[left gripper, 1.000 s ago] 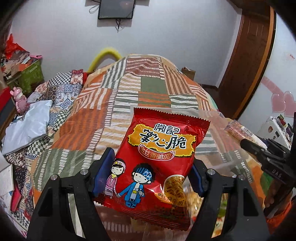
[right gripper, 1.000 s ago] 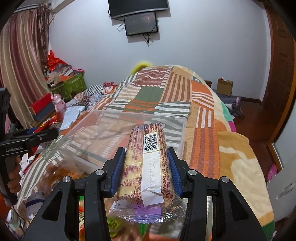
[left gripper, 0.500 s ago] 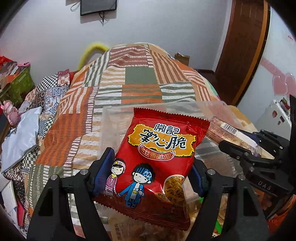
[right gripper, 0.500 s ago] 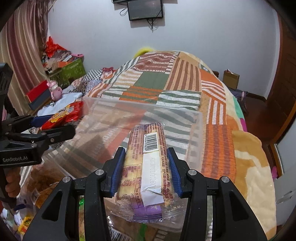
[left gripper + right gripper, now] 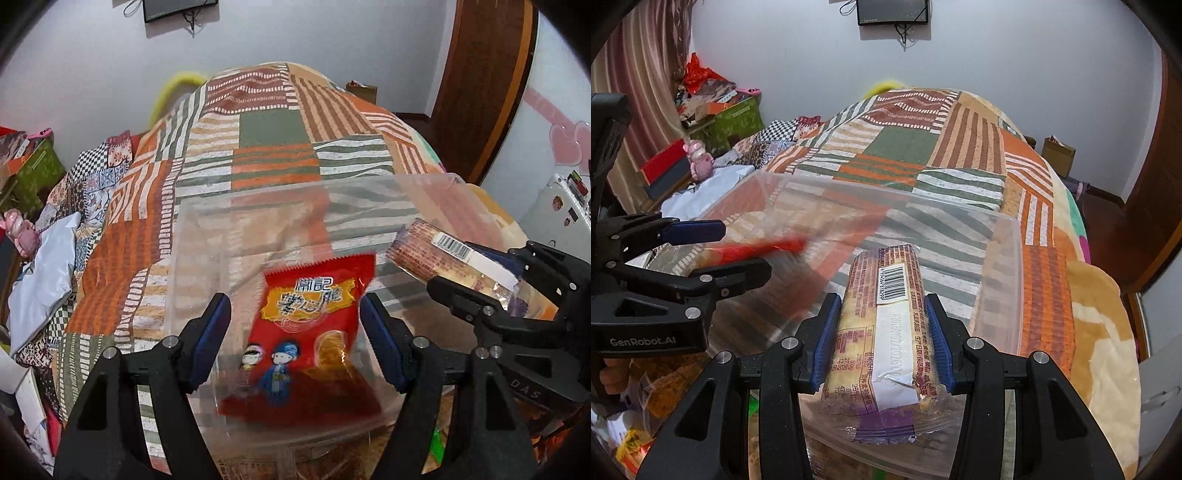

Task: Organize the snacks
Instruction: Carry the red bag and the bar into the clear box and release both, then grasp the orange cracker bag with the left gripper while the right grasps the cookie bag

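Observation:
A red snack bag (image 5: 306, 343) with cartoon figures shows blurred, loose between the pads of my left gripper (image 5: 293, 306), with a gap at its left edge. That gripper stands open over a clear plastic bin (image 5: 295, 184). In the right wrist view the bag is a red streak (image 5: 757, 249) between the left gripper's fingers (image 5: 738, 251). My right gripper (image 5: 882, 301) is shut on a long biscuit pack (image 5: 886, 332) with a barcode, held above the bin's near right part (image 5: 1001, 295). In the left wrist view the biscuit pack (image 5: 424, 251) juts in from the right in the right gripper (image 5: 461, 266).
The bin rests on a patchwork quilt (image 5: 905, 144) covering a bed. Other snack packs (image 5: 631, 439) lie below its near edge. A pink plush toy (image 5: 698, 158) and a green box (image 5: 738, 118) are at the left. A wooden door (image 5: 480, 85) stands at the right.
Both grippers came forward and down over the clear bin. The red bag, clamped before, has slipped from the left pads and drops blurred into the bin. The right keeps its biscuit pack.

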### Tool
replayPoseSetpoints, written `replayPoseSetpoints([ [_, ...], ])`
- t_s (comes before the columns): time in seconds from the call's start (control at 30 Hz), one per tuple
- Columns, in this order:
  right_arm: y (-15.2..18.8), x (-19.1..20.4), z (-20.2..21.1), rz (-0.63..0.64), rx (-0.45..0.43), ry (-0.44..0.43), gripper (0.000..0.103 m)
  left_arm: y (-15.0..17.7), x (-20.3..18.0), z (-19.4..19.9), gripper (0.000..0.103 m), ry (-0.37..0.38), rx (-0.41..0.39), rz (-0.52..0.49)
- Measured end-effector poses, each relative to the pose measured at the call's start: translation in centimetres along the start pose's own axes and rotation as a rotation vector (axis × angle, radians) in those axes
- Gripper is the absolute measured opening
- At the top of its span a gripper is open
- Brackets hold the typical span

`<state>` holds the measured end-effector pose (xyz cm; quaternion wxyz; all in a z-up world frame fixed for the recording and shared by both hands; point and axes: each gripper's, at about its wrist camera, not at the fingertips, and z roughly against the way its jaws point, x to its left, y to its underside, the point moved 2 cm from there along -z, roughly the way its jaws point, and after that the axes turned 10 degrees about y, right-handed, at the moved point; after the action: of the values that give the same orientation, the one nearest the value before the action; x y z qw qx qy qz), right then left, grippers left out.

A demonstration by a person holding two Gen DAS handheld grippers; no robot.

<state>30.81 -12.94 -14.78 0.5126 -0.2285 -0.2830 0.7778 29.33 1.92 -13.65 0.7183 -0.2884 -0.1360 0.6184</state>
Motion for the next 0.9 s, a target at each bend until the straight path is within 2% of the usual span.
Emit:
replayPoseSetpoints([
  [0.2,0.0,0.1,0.5,-0.005,0.004,-0.021,0.044,0.4,0.5,0.6,0.073,0.008,-0.009,0.028],
  [0.37,0.0,0.3,1.4,-0.006,-0.01,-0.02,0.045,1.0,0.0,2.7,0.073,0.002,-0.053,0.011],
  [0.63,0.4,0.3,4.8,-0.023,-0.072,-0.018,0.053,2.5,-0.6,6.4,0.075,0.003,-0.1,0.012],
  [0.7,0.7,0.2,6.0,-0.03,-0.093,-0.015,0.058,3.0,-0.6,7.2,0.077,-0.003,-0.107,0.016],
  [0.9,2.4,-0.3,8.1,-0.059,-0.117,-0.022,0.062,5.1,0.0,8.7,0.078,0.0,-0.107,0.045],
])
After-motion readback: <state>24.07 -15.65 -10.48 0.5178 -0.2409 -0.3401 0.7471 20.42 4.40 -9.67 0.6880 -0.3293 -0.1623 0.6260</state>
